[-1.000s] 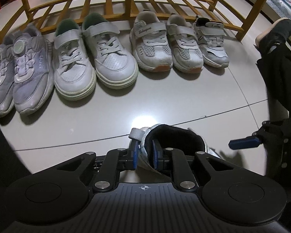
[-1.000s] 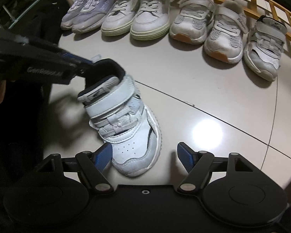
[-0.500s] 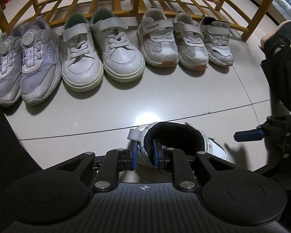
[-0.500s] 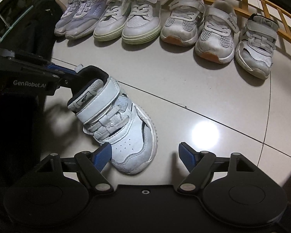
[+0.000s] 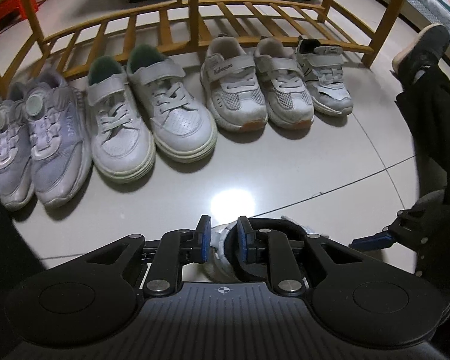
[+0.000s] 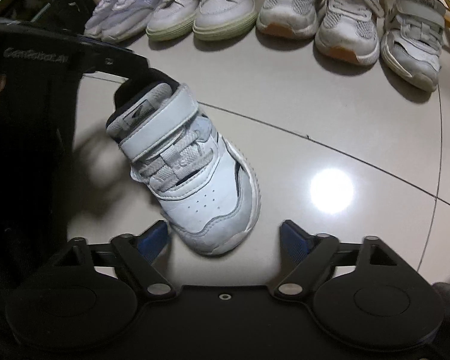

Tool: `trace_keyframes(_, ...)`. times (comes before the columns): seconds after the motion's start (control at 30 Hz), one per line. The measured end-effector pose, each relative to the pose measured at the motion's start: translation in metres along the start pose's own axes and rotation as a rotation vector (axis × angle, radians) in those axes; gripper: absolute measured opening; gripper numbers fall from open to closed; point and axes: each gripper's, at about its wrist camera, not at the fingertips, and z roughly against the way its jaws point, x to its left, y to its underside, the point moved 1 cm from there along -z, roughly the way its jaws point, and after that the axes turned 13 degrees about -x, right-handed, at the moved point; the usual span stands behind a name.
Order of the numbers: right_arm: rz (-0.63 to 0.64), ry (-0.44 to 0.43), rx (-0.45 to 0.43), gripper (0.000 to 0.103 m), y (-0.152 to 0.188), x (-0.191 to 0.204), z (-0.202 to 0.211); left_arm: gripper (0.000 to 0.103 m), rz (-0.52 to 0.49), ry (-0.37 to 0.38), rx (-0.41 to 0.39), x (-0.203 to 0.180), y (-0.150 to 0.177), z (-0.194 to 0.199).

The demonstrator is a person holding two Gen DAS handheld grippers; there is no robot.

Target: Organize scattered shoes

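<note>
One small white-and-grey strapped sneaker (image 6: 192,174) is left loose on the pale tiled floor (image 6: 330,120), short of the seven shoes lined up at the wooden rack (image 5: 177,30). Since a second ago it has been raised and drawn nearer, its black heel collar pinched by the left gripper (image 5: 223,238), whose jaws have eased slightly but are clamped on it. The right gripper (image 6: 225,237) is empty, its jaws just widened around the toe. A two-handed carry to the lone matching sneaker (image 5: 327,78) appears to be in preparation.
</note>
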Motion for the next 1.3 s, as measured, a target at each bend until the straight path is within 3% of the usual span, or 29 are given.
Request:
trace_keyframes(0.27, -0.009, -0.011, -0.011, 0.087, 0.003, -0.003, 0.008, 0.02, 0.007, 0.019, -0.001, 0.003, 0.003, 0.0)
trace_keyframes(1.0, 0.011, 0.095, -0.047, 0.087, -0.006, -0.015, 0.02, 0.019, 0.024, 0.014, 0.021, 0.002, 0.021, 0.005)
trace_keyframes(1.3, 0.012, 0.098, -0.057, 0.087, -0.01, -0.014, 0.019, 0.019, 0.023, 0.011, 0.026, 0.0, 0.026, 0.007)
